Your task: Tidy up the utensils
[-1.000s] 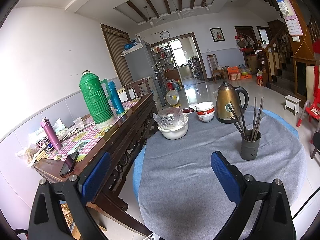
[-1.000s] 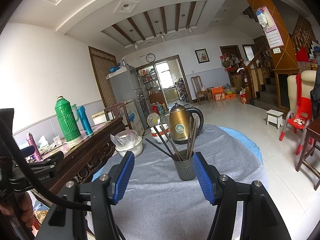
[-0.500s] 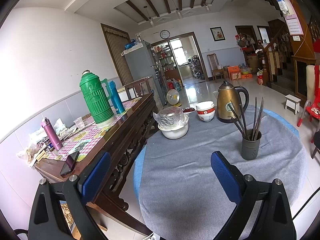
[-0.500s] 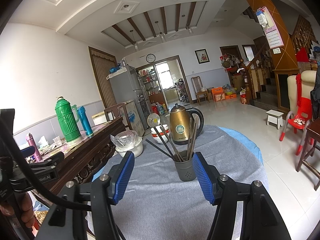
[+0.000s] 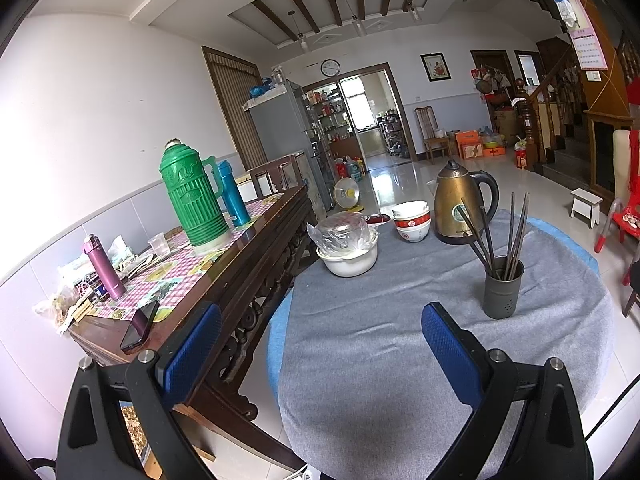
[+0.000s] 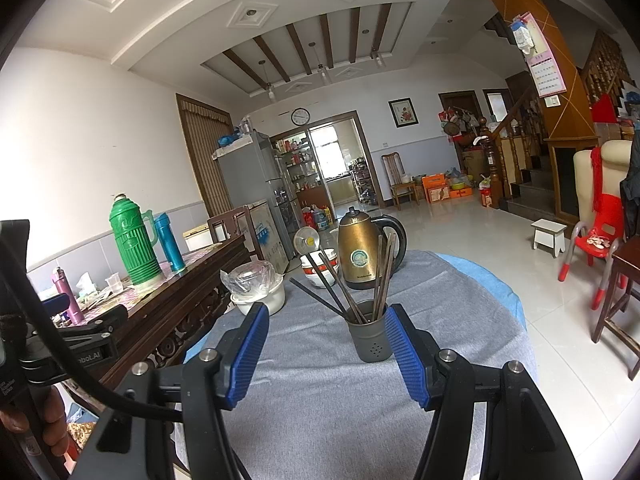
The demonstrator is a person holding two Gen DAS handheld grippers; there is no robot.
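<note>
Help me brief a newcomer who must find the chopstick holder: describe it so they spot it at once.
Find the round table under its grey cloth. In front of the gold kettle stands the holder, a dark grey cup. Unlike the white bowls beside the kettle, it has small holes in its wall and dark chopsticks fanning from its top.

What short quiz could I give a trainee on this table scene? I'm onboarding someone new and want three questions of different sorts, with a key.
1. True or false: the chopsticks lie flat on the grey cloth.
2. Which stands nearest the gold kettle? A) stacked bowls B) green thermos C) purple bottle
3. Fill in: the right gripper is ____, with the dark holder ahead of its jaws.

Key: 1 false, they stand in the holder; 2 A; 3 open.
</note>
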